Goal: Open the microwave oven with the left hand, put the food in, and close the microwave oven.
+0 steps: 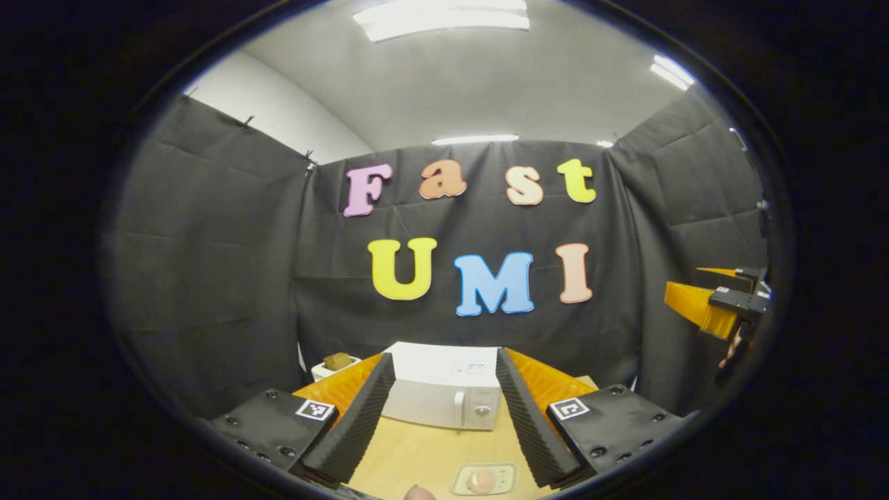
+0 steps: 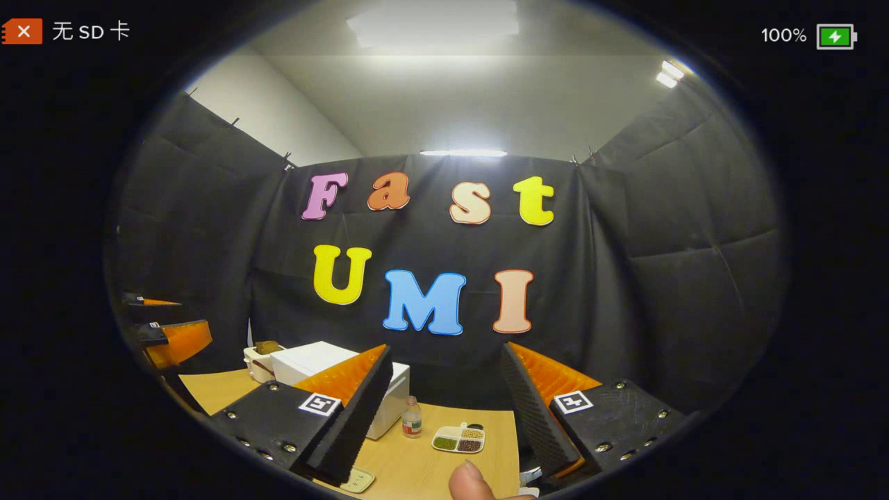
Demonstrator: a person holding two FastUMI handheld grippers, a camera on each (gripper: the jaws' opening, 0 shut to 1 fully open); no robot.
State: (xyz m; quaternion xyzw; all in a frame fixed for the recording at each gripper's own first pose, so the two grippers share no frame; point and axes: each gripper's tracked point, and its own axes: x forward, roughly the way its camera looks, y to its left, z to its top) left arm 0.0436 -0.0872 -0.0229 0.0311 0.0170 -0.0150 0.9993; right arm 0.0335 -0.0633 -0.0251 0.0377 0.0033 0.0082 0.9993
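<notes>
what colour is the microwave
White; the microwave shows best in the left gripper view, door shut.

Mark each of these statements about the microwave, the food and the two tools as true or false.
1. The microwave door is shut. True.
2. The left tool is clamped on the door. False: its fingers are spread apart with nothing between them.
3. A plate of food lies on the table in front of the microwave. True.
4. The right tool holds the small bottle. False: it is open and the bottle stands on the table.
5. A divided dish sits near the bottle. True.
</notes>
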